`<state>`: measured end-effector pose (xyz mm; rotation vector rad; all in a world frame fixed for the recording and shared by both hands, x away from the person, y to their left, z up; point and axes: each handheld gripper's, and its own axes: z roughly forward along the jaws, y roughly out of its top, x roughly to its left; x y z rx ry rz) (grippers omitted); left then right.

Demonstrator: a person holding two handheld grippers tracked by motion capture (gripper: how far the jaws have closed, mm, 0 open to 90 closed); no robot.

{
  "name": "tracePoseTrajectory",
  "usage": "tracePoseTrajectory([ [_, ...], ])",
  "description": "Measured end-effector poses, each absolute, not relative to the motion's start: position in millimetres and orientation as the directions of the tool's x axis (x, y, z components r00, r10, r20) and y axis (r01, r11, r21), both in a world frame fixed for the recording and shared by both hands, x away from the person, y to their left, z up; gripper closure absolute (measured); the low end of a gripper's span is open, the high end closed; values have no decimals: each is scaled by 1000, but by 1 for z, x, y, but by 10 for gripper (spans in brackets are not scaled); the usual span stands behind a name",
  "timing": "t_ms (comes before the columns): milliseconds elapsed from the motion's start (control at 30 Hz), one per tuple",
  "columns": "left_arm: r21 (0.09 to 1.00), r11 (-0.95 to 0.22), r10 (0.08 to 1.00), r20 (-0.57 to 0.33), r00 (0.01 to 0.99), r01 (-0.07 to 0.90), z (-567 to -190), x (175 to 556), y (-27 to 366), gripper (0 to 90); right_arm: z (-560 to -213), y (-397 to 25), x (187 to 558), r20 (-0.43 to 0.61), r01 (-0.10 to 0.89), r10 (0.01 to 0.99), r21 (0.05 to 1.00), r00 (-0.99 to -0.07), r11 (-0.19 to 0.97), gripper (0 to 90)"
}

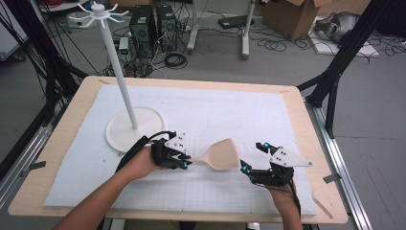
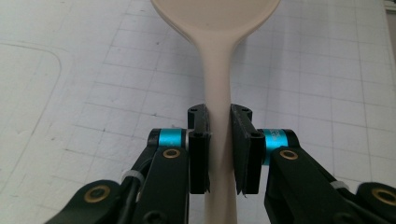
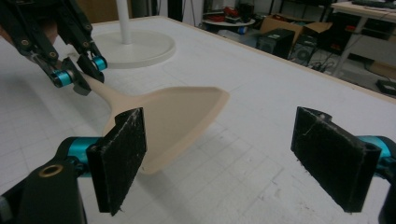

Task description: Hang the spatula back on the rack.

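A beige spatula (image 1: 221, 154) lies level over the white mat, its broad blade pointing right. My left gripper (image 1: 184, 161) is shut on its thin handle; in the left gripper view the jaws of the left gripper (image 2: 218, 116) pinch the handle of the spatula (image 2: 215, 28) from both sides. My right gripper (image 1: 253, 157) stands open just right of the blade. In the right gripper view the right gripper (image 3: 224, 158) has its pads wide apart with nothing between them. The spatula blade (image 3: 173, 121) sits just beyond the left pad. The left gripper (image 3: 74, 70) shows farther off.
A tall white hook stand (image 1: 119, 72) rises from a round base (image 1: 135, 129) on the gridded mat (image 1: 230, 110), behind the left gripper. The wooden table edge (image 1: 311, 139) runs along the right. Computers, cables and cardboard boxes lie on the floor beyond the table.
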<state>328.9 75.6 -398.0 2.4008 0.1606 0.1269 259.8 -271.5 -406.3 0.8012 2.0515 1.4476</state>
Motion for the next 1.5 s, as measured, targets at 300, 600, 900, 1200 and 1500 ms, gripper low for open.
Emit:
tracePoseTrajectory([
  [300, 654, -756, 73, 47, 996, 25, -395, 329, 72, 779, -401, -265, 260, -75, 166, 683, 946, -726, 280, 179],
  [600, 652, -758, 16, 56, 998, -24, -397, 329, 72, 780, -397, -259, 261, -87, 156, 651, 939, -755, 306, 206],
  [900, 640, -765, -42, 56, 998, -68, -397, 329, 73, 779, -384, -227, 277, -127, 107, 460, 886, -879, 451, 256],
  [1200, 639, -767, -41, 42, 998, -59, -396, 328, 69, 779, -383, -177, 295, -142, 49, 239, 761, -961, 647, 387],
  [1500, 635, -770, -47, 47, 998, -67, -391, 328, 65, 779, -388, -145, 305, -131, 6, 126, 668, -983, 744, 488],
])
